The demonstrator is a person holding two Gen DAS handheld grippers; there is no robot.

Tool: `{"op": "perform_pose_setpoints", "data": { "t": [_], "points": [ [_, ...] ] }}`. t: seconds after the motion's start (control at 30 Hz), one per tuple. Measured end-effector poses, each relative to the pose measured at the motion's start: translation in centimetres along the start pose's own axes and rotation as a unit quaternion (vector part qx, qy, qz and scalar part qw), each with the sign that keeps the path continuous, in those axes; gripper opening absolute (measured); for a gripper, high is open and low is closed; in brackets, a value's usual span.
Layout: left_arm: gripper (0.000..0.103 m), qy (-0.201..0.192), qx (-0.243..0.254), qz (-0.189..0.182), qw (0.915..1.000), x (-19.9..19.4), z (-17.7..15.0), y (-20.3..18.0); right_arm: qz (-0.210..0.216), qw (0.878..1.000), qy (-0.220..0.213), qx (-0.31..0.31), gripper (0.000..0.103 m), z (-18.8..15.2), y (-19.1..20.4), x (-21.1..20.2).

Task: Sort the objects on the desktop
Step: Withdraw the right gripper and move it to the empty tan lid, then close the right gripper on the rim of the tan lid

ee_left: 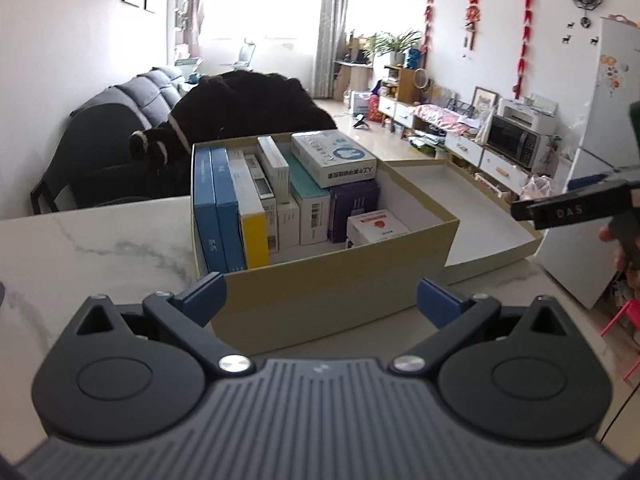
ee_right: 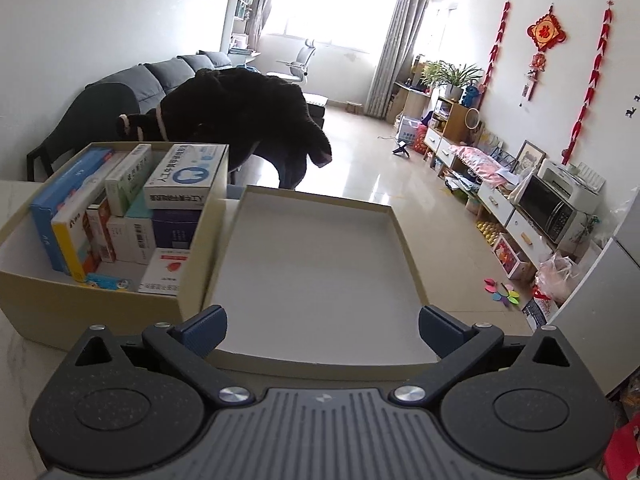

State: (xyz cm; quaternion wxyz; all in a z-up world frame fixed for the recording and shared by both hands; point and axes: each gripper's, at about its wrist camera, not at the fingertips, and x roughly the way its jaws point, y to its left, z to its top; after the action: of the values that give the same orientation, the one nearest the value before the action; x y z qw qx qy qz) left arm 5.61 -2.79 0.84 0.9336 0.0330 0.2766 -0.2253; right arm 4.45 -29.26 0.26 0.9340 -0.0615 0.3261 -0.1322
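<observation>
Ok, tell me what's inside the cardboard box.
The cardboard box holds upright packets: blue boxes, a yellow-ended one, a purple one, with a white box laid on top. Whatever lies beneath them is hidden.

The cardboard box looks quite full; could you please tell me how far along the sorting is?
Done: the cardboard box already holds many small packages. In hand: nothing; the left tongs and right tongs are open. Left: the lid lies upturned beside the box, apparently still to go on.
</observation>
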Motion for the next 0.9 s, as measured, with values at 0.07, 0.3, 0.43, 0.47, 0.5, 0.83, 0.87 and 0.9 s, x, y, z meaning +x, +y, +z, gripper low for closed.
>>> {"op": "perform_pose_setpoints", "data": {
  "t": [0.07,0.3,0.43,0.47,0.5,0.83,0.87,0.9],
  "points": [
    [0.103,0.001,-0.002,0.006,1.0000,0.1,0.0,-0.3,-0.003,1.000,-0.003,-0.001,0.103,-0.4,-0.3,0.0],
    [0.103,0.007,-0.009,0.017,0.9998,1.1,0.3,-0.9,0.010,1.000,-0.004,0.012,0.103,-1.0,-1.5,1.0],
    [0.103,0.013,-0.012,0.016,0.9997,2.0,0.5,-1.2,0.013,1.000,0.006,0.019,0.103,-1.5,-2.1,2.4],
    [0.103,0.015,-0.013,0.015,0.9997,2.3,0.5,-1.3,0.014,1.000,0.009,0.020,0.103,-1.7,-2.2,2.7],
    [0.103,0.017,-0.015,0.014,0.9996,2.5,0.5,-1.3,0.018,0.999,0.012,0.026,0.103,-1.8,-2.5,3.0],
    [0.103,0.038,-0.022,0.014,0.9989,4.4,0.3,-1.8,0.049,0.992,0.049,0.101,0.103,-3.3,-6.5,6.7],
    [0.103,0.038,-0.024,0.012,0.9989,4.5,0.3,-1.8,0.052,0.991,0.051,0.115,0.103,-3.5,-7.1,7.0],
    [0.103,0.039,-0.025,0.010,0.9989,4.6,0.3,-2.0,0.057,0.988,0.055,0.131,0.103,-3.6,-7.8,7.4]
  ]
}}
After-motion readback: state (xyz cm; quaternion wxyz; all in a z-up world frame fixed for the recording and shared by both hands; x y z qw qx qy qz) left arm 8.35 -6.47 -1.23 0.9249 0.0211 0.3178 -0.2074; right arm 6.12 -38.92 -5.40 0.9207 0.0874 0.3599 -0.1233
